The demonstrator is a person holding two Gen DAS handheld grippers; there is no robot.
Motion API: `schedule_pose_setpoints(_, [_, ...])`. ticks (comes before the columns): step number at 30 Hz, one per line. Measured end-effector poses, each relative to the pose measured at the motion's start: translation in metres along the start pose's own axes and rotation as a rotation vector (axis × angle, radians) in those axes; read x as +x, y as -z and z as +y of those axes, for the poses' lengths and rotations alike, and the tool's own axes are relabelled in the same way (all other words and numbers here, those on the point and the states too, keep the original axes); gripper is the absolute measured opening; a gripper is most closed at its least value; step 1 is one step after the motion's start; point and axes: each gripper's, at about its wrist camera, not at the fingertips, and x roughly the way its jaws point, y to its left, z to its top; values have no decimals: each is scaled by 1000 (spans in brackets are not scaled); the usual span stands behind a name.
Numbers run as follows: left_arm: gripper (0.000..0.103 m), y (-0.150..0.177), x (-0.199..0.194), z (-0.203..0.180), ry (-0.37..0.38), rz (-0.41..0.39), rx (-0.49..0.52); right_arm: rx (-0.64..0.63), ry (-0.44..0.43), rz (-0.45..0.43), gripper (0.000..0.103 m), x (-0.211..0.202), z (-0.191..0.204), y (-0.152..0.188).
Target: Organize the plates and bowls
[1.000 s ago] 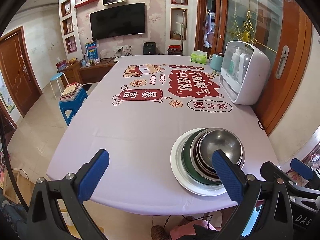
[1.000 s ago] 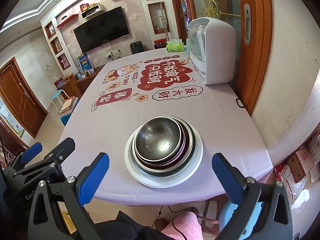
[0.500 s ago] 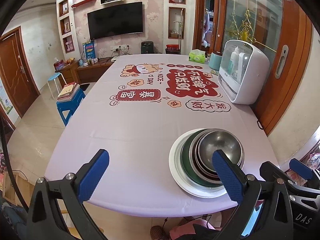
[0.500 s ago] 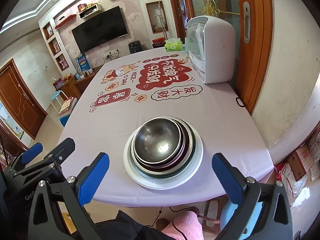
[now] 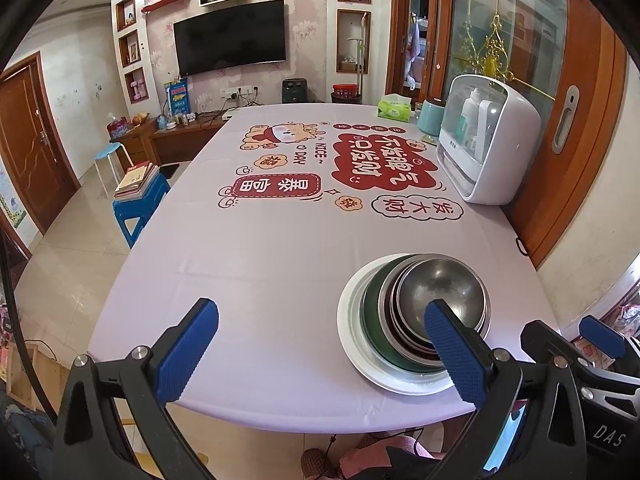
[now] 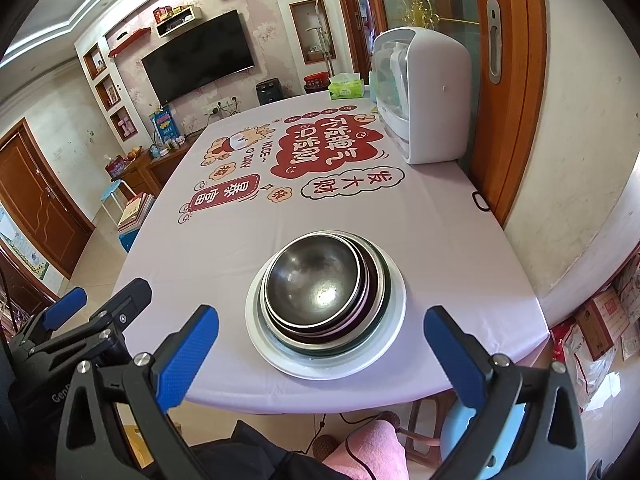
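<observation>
A stack of dishes stands near the table's front edge: a white plate (image 6: 384,344) at the bottom, a dark green dish, several nested bowls, and a steel bowl (image 6: 314,286) on top. It also shows in the left wrist view, white plate (image 5: 352,340) and steel bowl (image 5: 440,284). My left gripper (image 5: 320,348) is open and empty, held short of the front edge, left of the stack. My right gripper (image 6: 320,356) is open and empty, in front of the stack, its fingers apart wider than the plate.
The table (image 5: 260,248) has a lilac printed cloth. A white countertop appliance (image 5: 488,148), a teal canister (image 5: 430,118) and a tissue box (image 5: 394,108) stand at the far right. A blue stool (image 5: 138,204) with books stands left of the table.
Both views have shifted only slightly. The stack has not moved and both grippers stay open.
</observation>
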Motion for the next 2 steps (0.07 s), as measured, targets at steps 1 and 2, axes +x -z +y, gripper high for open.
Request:
schedule_pose_setpoints(1, [102, 0, 0, 0, 1, 0, 0, 1, -1, 1, 103, 0, 0, 0])
schedule_pose_setpoints(2, [102, 0, 0, 0, 0, 0, 0, 1, -2, 2, 103, 1, 0, 1])
